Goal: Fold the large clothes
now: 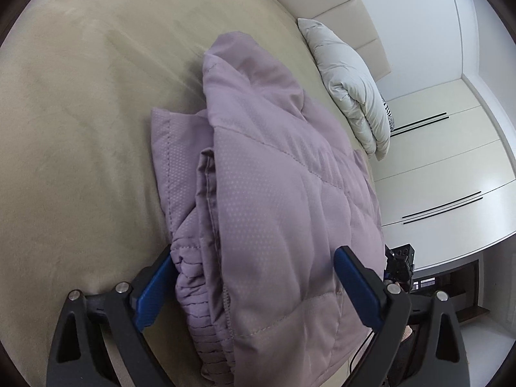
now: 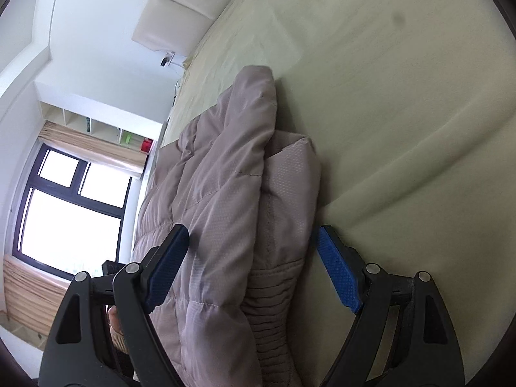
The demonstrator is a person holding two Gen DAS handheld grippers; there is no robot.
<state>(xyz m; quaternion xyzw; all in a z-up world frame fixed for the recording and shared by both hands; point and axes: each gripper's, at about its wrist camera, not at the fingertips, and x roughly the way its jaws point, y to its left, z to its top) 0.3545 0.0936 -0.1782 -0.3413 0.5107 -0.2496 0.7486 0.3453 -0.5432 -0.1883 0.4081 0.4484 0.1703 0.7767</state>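
Left wrist view: both tools [image 1: 251, 287] [image 2: 253, 266] spread wide, straddling puffy quilted mauve jacket [image 1: 274, 193] on beige bedsheet [image 1: 80, 129].

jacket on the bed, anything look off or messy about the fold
Mostly tidy, but the puffer jacket is not squared: a quilted layer sticks out from under the top fold on one side. Both the left gripper and right gripper stand open astride its near end, gripping nothing. No damage shows.

Jacket [image 1: 274, 187] on bed [image 1: 80, 129] (pillow [image 1: 351, 87] behind)
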